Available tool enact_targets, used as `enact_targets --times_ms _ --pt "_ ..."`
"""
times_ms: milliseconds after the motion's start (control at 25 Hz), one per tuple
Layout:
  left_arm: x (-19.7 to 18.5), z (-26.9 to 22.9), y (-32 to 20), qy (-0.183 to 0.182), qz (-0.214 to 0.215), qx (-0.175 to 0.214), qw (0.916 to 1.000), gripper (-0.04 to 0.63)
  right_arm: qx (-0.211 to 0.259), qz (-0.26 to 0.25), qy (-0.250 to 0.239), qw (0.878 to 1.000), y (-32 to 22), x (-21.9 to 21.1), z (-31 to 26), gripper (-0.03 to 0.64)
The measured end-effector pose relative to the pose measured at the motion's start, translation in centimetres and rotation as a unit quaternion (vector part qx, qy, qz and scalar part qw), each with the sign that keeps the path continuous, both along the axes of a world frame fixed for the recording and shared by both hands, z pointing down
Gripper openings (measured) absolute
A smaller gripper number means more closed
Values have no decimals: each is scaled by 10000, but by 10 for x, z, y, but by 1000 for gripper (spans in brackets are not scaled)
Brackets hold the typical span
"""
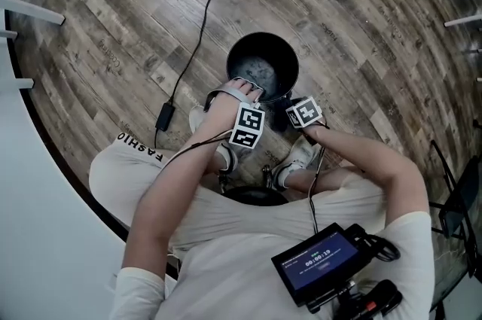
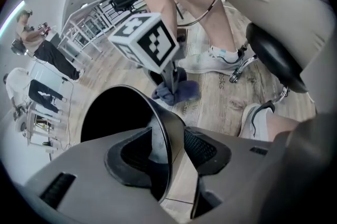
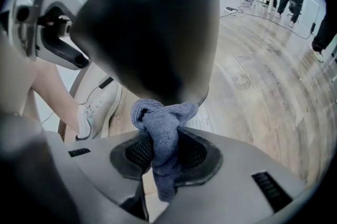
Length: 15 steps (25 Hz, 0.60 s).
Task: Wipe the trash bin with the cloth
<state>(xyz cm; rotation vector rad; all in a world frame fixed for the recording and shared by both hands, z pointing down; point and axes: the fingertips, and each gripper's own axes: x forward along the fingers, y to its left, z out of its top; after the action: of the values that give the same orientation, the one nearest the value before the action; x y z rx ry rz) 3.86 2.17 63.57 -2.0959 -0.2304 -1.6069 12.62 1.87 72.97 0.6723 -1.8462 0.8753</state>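
Two tools attend the bin (image 1: 280,47) on the floor (image 1: 361,25). The left tool (image 2: 174,157) sits spread astride its rim (image 2: 164,128), unclamped; the right tool (image 3: 166,152) pinches the cloth (image 3: 164,123) just beside the outer wall. Advised: clamp the rim before pressing the cloth on.

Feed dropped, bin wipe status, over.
Left gripper open, straddling rim of round black trash bin. Right gripper shut on blue-grey cloth, outside bin. Nothing blocking.

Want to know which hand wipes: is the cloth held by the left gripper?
No, the cloth is pinched in the right gripper; the left gripper straddles the bin rim with jaws apart.
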Motion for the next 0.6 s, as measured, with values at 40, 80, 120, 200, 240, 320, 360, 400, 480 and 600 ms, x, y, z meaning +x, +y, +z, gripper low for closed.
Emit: enact_targets --times_ms 40,80,120,200,240,320,360,400,480,600 --pt "-5 3 -1 -73 13 34 10000 184 -36 52 -49 10000 4 0 -11 109" --pt "-9 6 -2 -138 6 54 9999 186 -51 77 -106 9999 8 -1 -22 109" --pt "-14 9 -4 -193 -21 64 9998 186 -46 84 -166 9998 11 -1 -33 109" --pt "-23 15 -8 -279 -101 71 9995 184 -8 93 -285 9995 14 -4 -55 109" --pt "-27 17 -9 -313 -134 78 9994 184 10 115 -347 9993 15 -6 -65 109" --pt "-32 20 -11 -355 -171 110 9992 184 40 175 -486 9987 15 -11 -81 109" --pt "-33 20 -12 -365 -171 144 9991 171 61 189 -560 9982 15 -14 -88 109" --pt "-33 20 -13 -377 -158 186 9990 136 92 184 -623 9978 14 -17 -94 109" --pt "-33 19 -14 -425 -105 242 9988 108 186 116 -682 9974 11 -22 -104 109" --pt "-32 19 -11 -483 -43 221 9986 95 319 -55 -616 9976 5 -23 -108 109"
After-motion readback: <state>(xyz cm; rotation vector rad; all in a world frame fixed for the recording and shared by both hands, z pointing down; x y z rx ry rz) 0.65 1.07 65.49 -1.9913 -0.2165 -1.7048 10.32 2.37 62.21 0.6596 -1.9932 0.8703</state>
